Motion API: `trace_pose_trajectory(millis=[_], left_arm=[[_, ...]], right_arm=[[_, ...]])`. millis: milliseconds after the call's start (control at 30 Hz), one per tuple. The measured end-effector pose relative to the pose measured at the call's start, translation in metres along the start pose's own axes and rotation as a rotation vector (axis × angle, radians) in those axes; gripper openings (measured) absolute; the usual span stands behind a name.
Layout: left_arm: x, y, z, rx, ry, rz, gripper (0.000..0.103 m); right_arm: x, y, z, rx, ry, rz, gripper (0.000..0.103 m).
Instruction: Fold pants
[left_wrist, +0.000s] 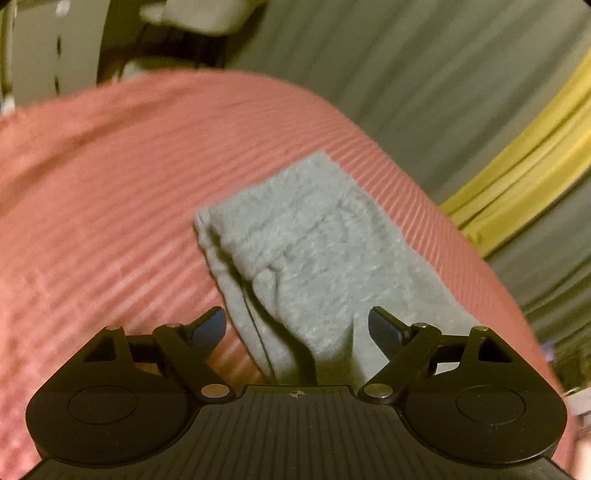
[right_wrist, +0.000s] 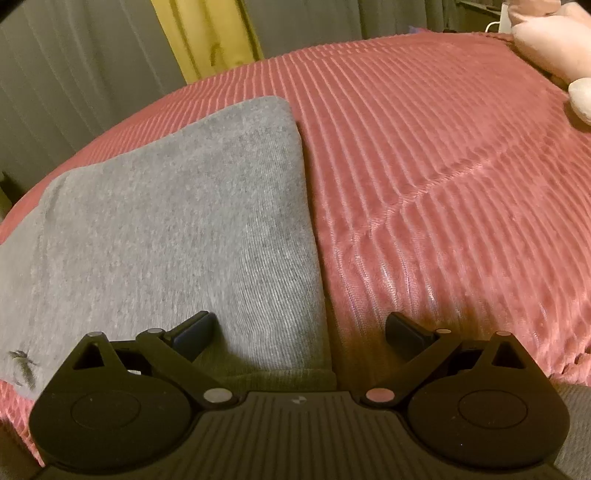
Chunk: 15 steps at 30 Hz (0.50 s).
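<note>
The grey pants (left_wrist: 306, 251) lie folded into a thick rectangle on a pink ribbed bedspread (left_wrist: 110, 184). My left gripper (left_wrist: 297, 326) hovers over their near end, jaws wide open and pressing on nothing; a dark drawstring runs down the cloth just ahead of it. In the right wrist view the pants (right_wrist: 177, 221) fill the left half as a flat grey slab with a straight right edge. My right gripper (right_wrist: 301, 332) is open astride that edge, left finger (right_wrist: 195, 332) over the cloth and right finger (right_wrist: 406, 332) over the bedspread (right_wrist: 443, 184).
Grey curtains (left_wrist: 406, 74) with a yellow strip (left_wrist: 524, 173) hang just past the bed's edge. A pale pink plush toy (right_wrist: 554, 40) lies at the far right corner of the bed. Blurred pale furniture (left_wrist: 192, 18) stands beyond the bed.
</note>
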<state>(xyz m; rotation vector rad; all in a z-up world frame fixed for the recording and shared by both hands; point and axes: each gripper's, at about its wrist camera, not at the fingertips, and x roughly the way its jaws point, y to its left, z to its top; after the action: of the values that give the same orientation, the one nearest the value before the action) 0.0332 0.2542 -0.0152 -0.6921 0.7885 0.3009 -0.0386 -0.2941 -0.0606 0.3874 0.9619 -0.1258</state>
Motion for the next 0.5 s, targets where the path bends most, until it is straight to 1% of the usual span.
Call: trace_pose_trajectory(millis=[100,167,200,300,400,467,500], left_arm=[[0.015,0.002,0.001,-0.04,0.005,-0.014,0.089],[0.015,0.013,-0.002,-0.044,0.0,0.022,0.089],[0.017,0.015,-0.002,-0.049,-0.005,0.019,0.088],[0.021,0.028,-0.001,-0.108,-0.01,-0.05,0.088],[0.022,0.039,-0.002,-0.166,-0.016,-0.08,0.087],[0.027,0.045,0.002,-0.204,-0.02,-0.104,0.083],[0.029,0.048,0.003,-0.216,-0.022,-0.113,0.078]], right_arm=[[0.002,0.001,0.001,0.005,-0.001,-0.002,0.099],[0.003,0.002,0.001,0.006,-0.001,-0.003,0.099],[0.003,0.003,0.001,0.006,-0.002,-0.003,0.099],[0.002,0.001,0.001,0.007,-0.002,-0.002,0.099],[0.004,0.002,0.001,0.011,-0.004,-0.005,0.099],[0.004,0.002,0.001,0.015,-0.009,-0.008,0.099],[0.005,0.003,0.001,0.015,-0.009,-0.009,0.099]])
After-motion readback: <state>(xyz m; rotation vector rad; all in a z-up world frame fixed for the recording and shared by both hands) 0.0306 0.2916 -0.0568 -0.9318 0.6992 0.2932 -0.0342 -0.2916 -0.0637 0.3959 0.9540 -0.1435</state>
